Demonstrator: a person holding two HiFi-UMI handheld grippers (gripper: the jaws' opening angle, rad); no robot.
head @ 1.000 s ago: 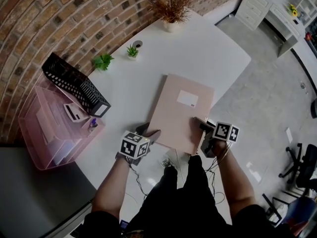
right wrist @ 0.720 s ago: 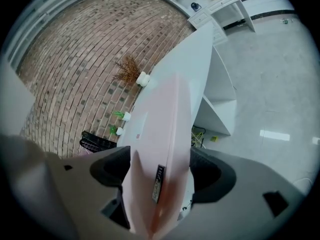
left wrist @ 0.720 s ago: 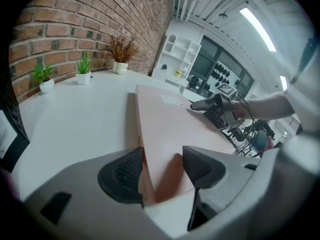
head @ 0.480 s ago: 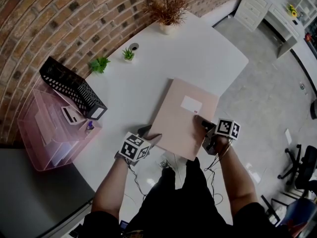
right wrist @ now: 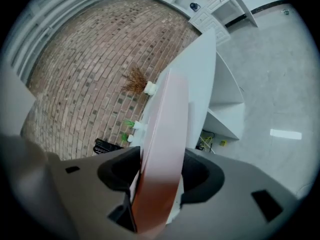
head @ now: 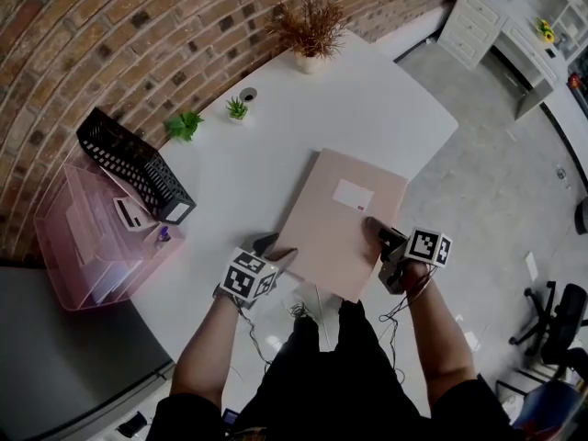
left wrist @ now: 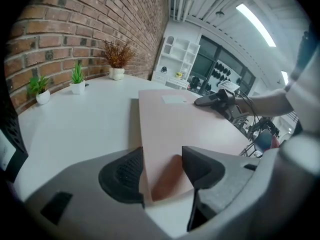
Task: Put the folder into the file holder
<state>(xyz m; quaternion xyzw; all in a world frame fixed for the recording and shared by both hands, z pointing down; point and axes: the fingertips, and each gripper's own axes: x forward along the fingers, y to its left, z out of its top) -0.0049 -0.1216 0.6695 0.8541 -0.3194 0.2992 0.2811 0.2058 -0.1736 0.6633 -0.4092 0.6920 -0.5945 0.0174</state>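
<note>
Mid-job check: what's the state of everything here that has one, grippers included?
Folder: closed, lying on the table, both near corners between jaws.
File holder: standing at the table's left, folder not in it.
Left gripper: open, folder's corner between the jaws, not clamped.
Right gripper: open, jaws have just been closing around the folder's other near corner.
</note>
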